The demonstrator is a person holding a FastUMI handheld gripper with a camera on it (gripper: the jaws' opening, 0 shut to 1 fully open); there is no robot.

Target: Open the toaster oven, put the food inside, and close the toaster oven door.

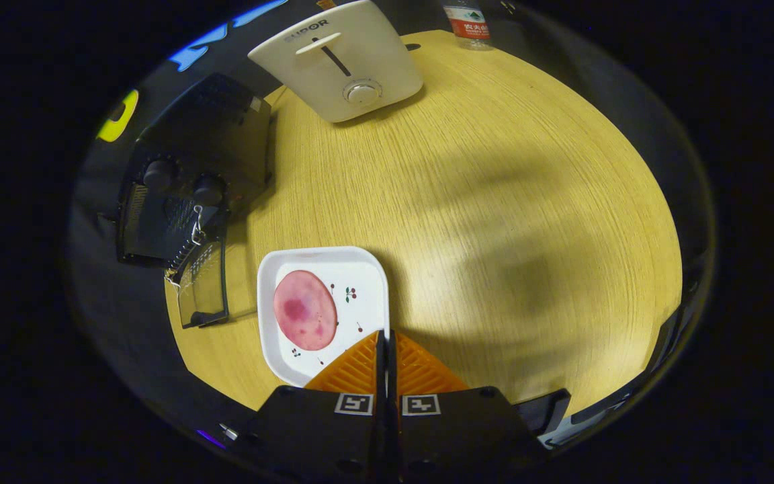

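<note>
Gripper view: the gripper [387, 336] is seen clenched, its two fingers pressed together with nothing held between them, the tips lying over the near corner of a white plate [367, 275]. On the plate a round pink slice of food [304, 310] is shown, lying just ahead of the fingers and to their left. Beyond the plate, at the edge of the wooden tabletop [494, 202], the dark toaster oven [192, 175] is seen with its glass door [203, 286] let down and open toward the plate. A white appliance [340, 60] and a bottle [467, 23] are placed well apart at the far side. The food is judged not yet loaded. A thin, flat slice may slip or fold if pinched at its rim, and the plate may be pushed toward the open door if the fingers are lowered carelessly.
</note>
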